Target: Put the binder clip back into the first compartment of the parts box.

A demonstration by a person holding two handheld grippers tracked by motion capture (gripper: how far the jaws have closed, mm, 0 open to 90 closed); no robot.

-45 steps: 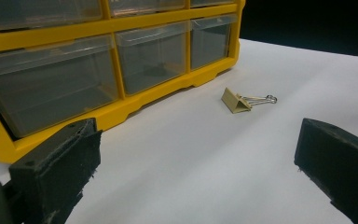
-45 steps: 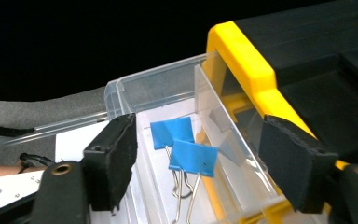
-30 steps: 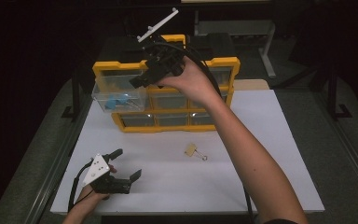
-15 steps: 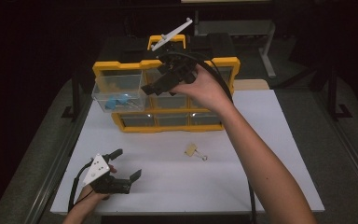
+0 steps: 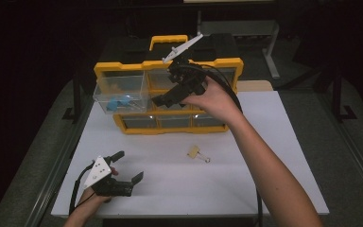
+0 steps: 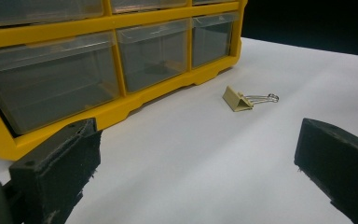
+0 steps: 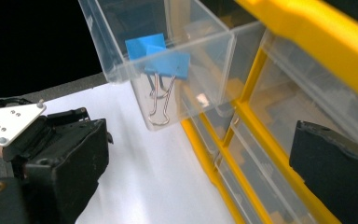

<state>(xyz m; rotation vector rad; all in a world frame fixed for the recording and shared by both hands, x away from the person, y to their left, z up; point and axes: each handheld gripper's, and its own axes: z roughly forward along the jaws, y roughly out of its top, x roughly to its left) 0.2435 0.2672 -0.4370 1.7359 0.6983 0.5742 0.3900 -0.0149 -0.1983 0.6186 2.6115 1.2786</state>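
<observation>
A yellow organizer [image 5: 170, 126] with clear drawers stands at the back of the white table. Its top-left drawer [image 5: 120, 97] is pulled out and holds blue binder clips [image 7: 161, 58]. My right gripper [image 5: 166, 98] hovers in front of the organizer's upper row, just right of that drawer. Its jaws have just been opening and stand open with nothing between them. A tan binder clip [image 5: 196, 152] lies on the table in front of the organizer. My left gripper [image 5: 128, 165] rests open near the front left edge and points toward that clip [image 6: 240, 99].
The white table [image 5: 264, 142] has free room to the right and in front of the organizer [image 6: 121, 107]. Dark floor and metal frame legs [image 5: 272, 52] surround the table. The right gripper's cable [image 5: 257, 203] trails along the forearm.
My right gripper has moved to the right and down, away from above the pulled-out drawer. The left gripper has stayed where it was.
</observation>
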